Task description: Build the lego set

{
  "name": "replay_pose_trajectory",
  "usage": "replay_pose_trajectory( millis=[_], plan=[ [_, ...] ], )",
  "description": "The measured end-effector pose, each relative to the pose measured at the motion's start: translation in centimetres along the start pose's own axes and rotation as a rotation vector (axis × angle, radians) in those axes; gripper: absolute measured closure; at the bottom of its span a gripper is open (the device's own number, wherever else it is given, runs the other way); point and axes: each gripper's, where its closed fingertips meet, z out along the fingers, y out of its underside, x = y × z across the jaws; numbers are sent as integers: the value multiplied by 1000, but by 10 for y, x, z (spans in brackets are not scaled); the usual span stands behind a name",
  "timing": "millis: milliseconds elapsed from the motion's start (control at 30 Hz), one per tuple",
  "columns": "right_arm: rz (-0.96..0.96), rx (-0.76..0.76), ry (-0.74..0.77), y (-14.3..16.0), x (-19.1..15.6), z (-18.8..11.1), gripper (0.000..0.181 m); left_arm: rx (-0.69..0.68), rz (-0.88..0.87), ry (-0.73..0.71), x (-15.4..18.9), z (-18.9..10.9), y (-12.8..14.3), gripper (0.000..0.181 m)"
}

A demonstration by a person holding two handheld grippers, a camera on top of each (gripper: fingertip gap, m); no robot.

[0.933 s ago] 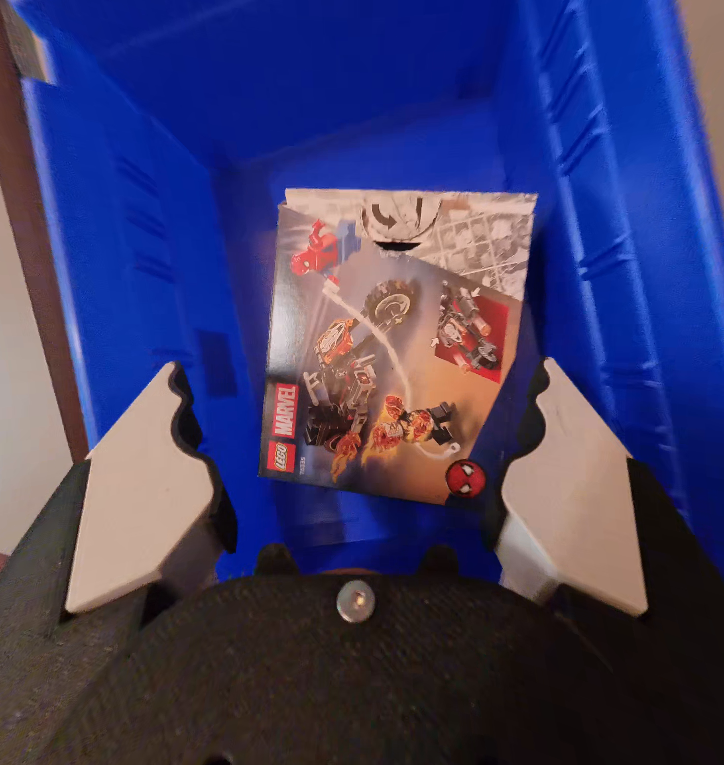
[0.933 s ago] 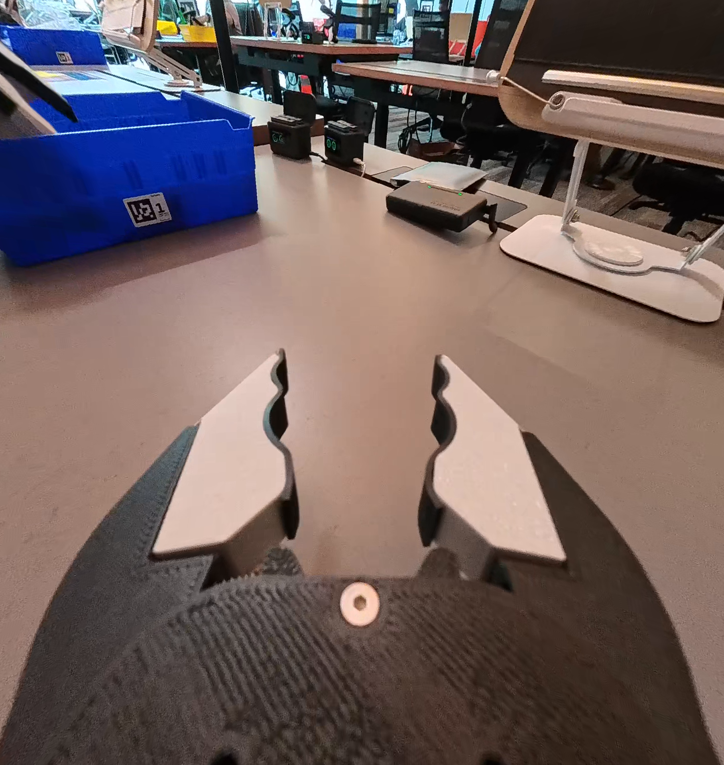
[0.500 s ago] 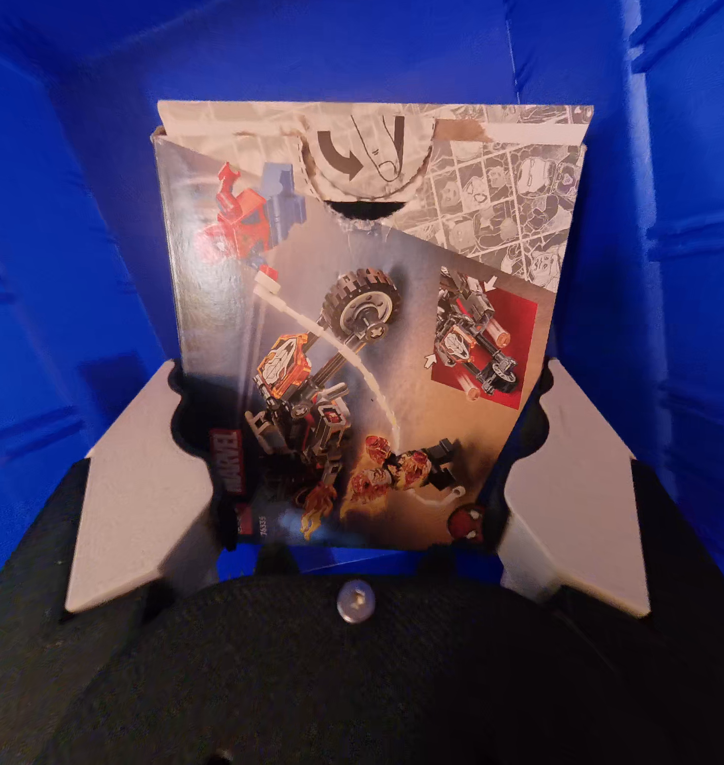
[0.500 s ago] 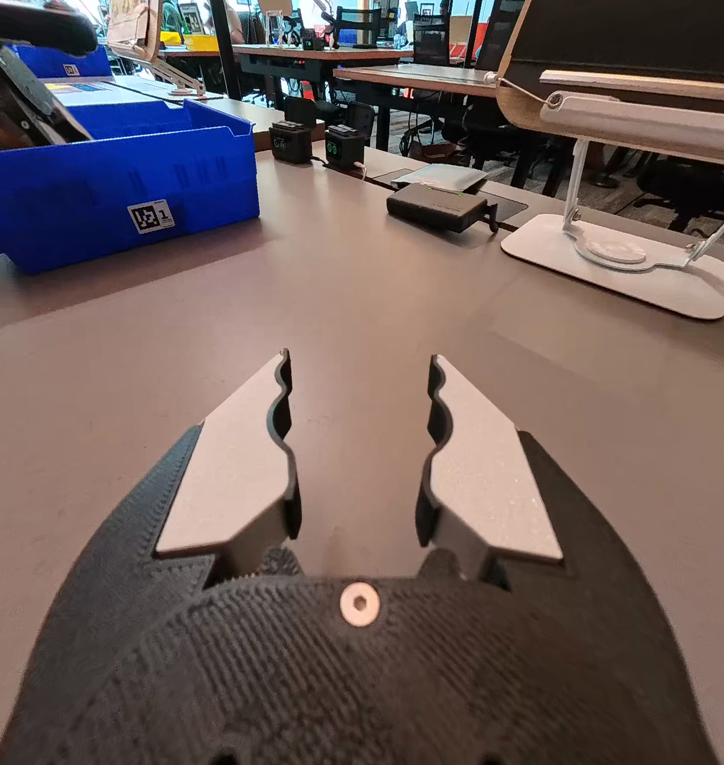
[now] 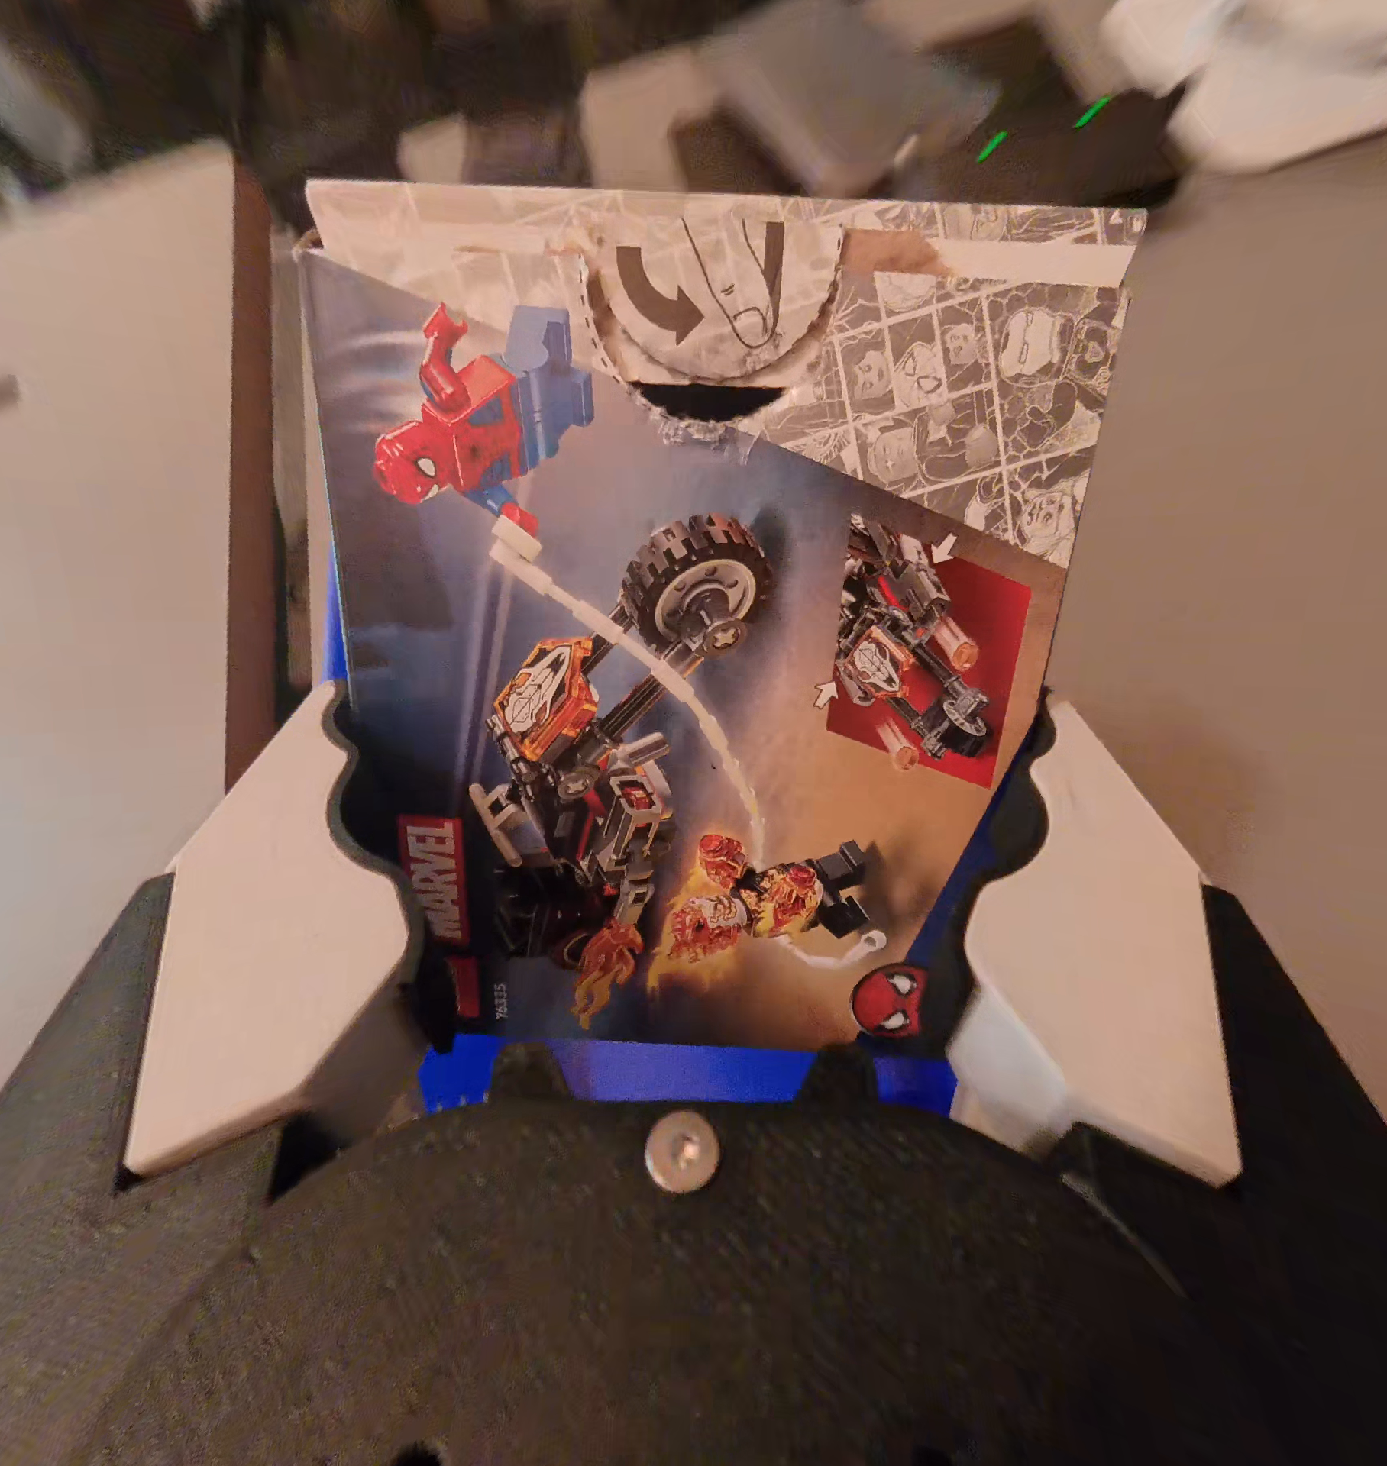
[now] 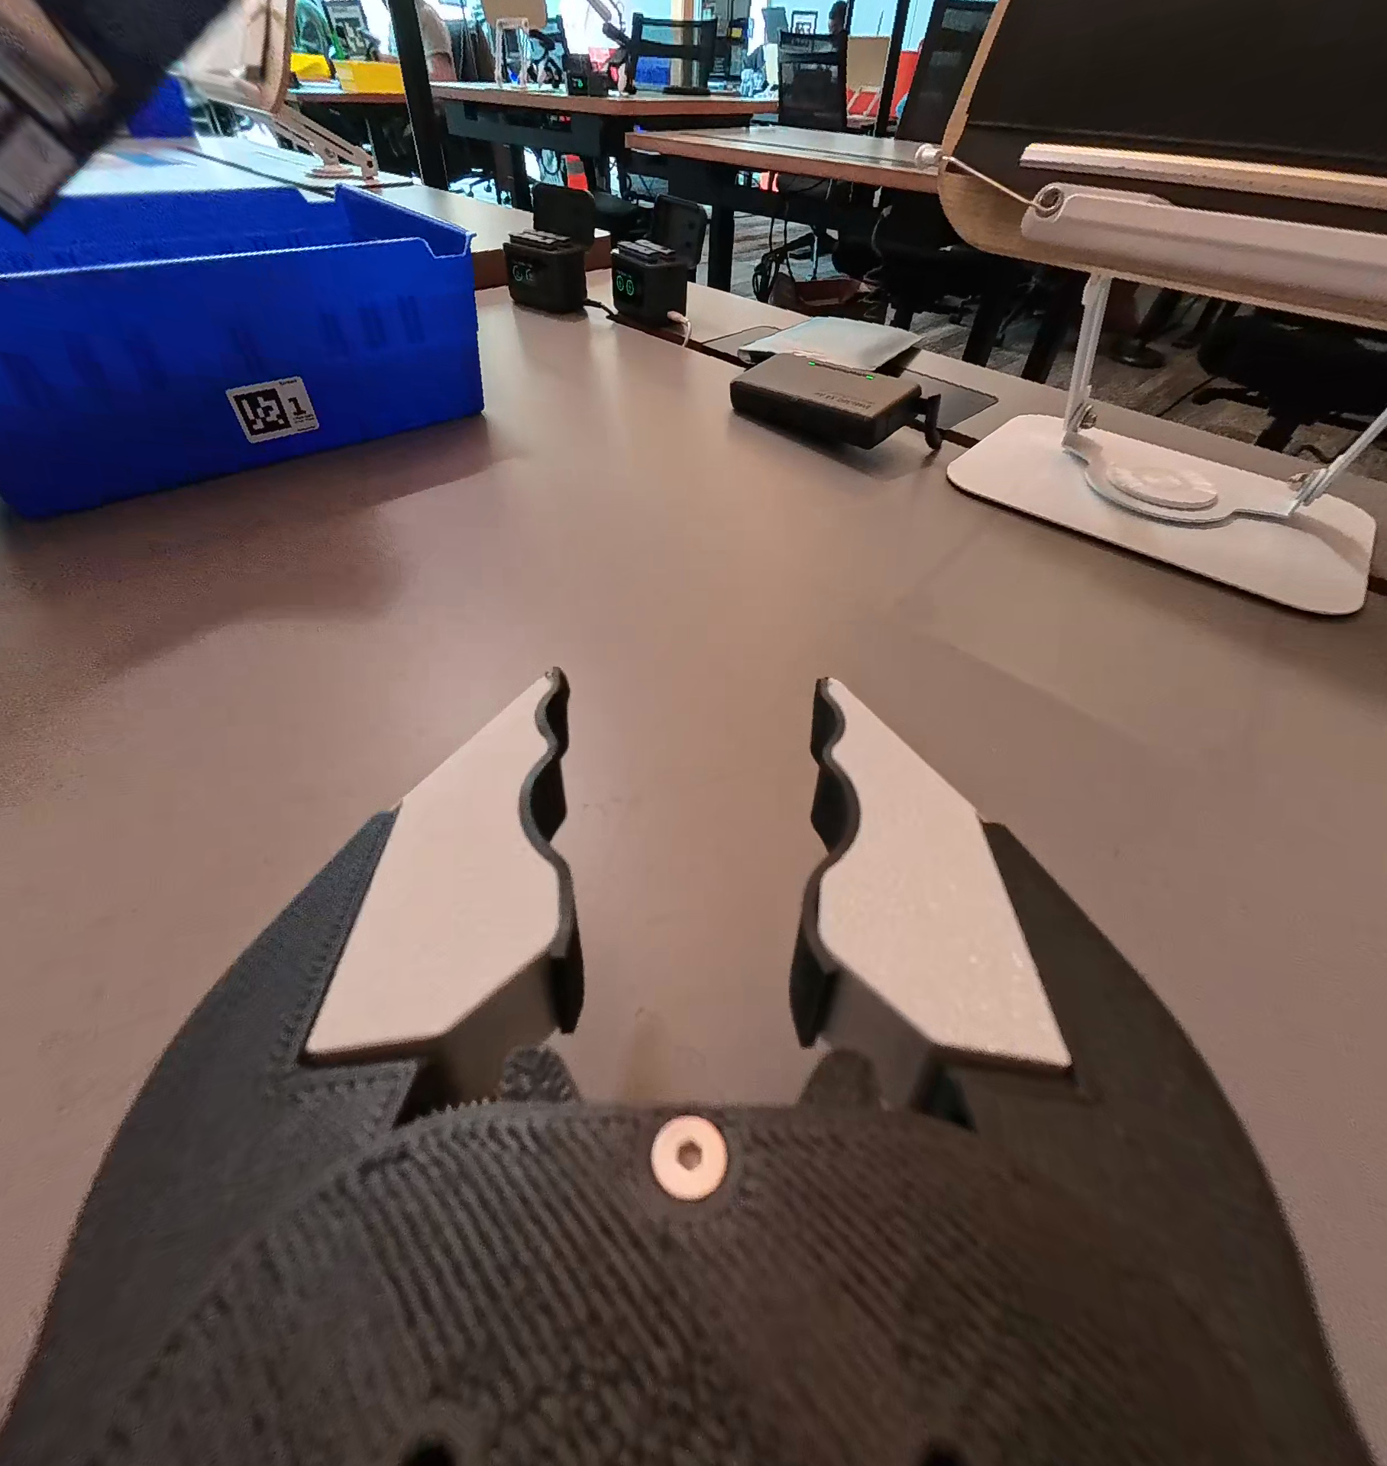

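The lego set box [image 5: 698, 635] has a printed front and an opened thumb tab at its top. It stands upright between the fingers of my left gripper [image 5: 694, 702], which is shut on its two side edges and holds it in the air. The background behind it is blurred. The blue bin [image 6: 198, 341] stands at the table's far left in the right wrist view, and the dark body of the left gripper [image 6: 24, 103] shows above it. My right gripper [image 6: 690, 682] is open and empty, low over the table [image 6: 674, 555].
A black box-shaped device [image 6: 825, 397] lies at the table's far edge, with two small black chargers [image 6: 595, 270] behind it. A white lamp stand base [image 6: 1166, 508] sits at the right. Desks and chairs fill the room beyond.
My left gripper closed on the lego box inside the blue bin and lifted it out; the bin walls no longer surround it. The right gripper has barely moved.
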Motion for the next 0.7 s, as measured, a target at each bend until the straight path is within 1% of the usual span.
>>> replay_pose_trajectory(
  millis=[33,133,233,333,433,467,500,567,633,700],
  plan=[
    [-1,-1,4,0,0,0,120,58,39,11,18,-11,-18,25],
    [5,2,12,0,2,0,117,208,173,47,84,-33,-61,25],
    [61,38,4,-5,7,-4,113,333,274,121,166,-31,-84,25],
    [151,119,15,-16,22,-16,113,406,334,218,248,-4,-83,24],
    [216,367,107,-50,53,-53,125,402,361,313,316,30,-68,25],
    [230,427,107,-56,59,-63,125,408,359,343,335,39,-64,25],
    [247,454,97,-59,62,-68,124,418,361,367,351,45,-60,25],
    [284,437,49,-56,61,-65,116,439,374,381,373,53,-55,25],
    [351,428,-48,-55,52,-61,109,455,438,373,389,56,-48,25],
    [420,439,-146,-57,44,-60,104,496,461,324,391,57,-47,25]
  ],
)
